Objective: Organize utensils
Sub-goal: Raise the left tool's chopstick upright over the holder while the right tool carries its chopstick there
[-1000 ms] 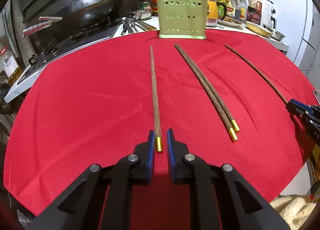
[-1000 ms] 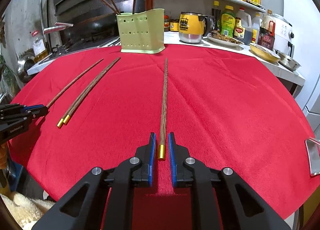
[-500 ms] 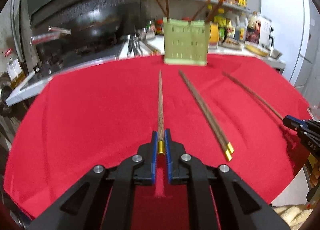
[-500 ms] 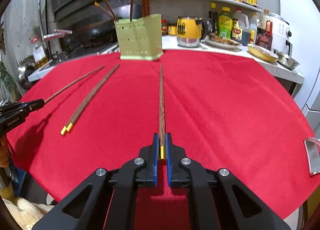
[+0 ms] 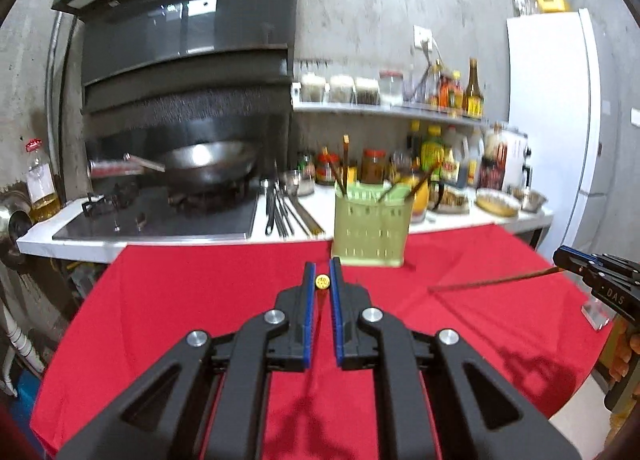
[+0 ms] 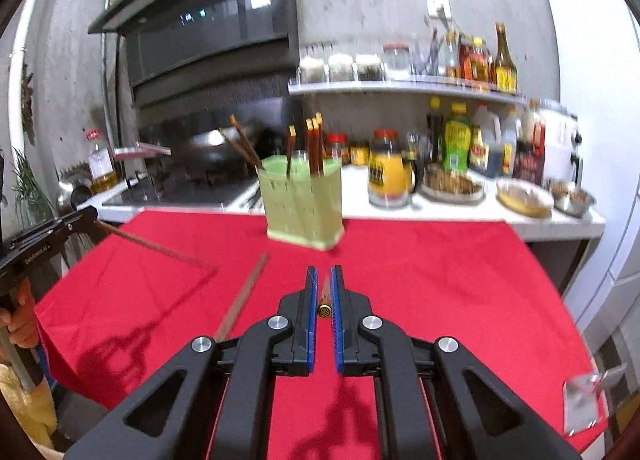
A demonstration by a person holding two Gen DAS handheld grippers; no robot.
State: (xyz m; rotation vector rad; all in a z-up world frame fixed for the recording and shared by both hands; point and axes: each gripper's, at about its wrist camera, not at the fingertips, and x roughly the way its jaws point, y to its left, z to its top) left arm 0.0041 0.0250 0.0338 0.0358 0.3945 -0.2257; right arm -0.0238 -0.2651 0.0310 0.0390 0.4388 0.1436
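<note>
My left gripper (image 5: 322, 270) is shut on a brown chopstick (image 5: 322, 281); I see only its gold end cap, end-on between the blue pads, lifted above the red cloth. My right gripper (image 6: 325, 280) is shut on another chopstick (image 6: 324, 311), also seen end-on. Each held chopstick shows in the other view: one (image 5: 492, 282) held by the right gripper (image 5: 560, 258), one (image 6: 152, 246) held by the left gripper (image 6: 90, 216). A pale green perforated holder (image 5: 372, 230) (image 6: 302, 204) with several chopsticks in it stands at the cloth's far edge. A pair of chopsticks (image 6: 242, 298) lies on the cloth.
The red cloth (image 5: 180, 300) covers the table. Behind it is a white counter with a wok on a stove (image 5: 204, 168), loose utensils (image 5: 284, 212), a yellow mug (image 6: 388, 178), bottles and metal bowls (image 6: 524, 198). A white fridge (image 5: 560, 108) stands at the right.
Both grippers closed on a chopstick's gold end, then lifted and tilted up. The chopsticks left the cloth and now point toward the green holder.
</note>
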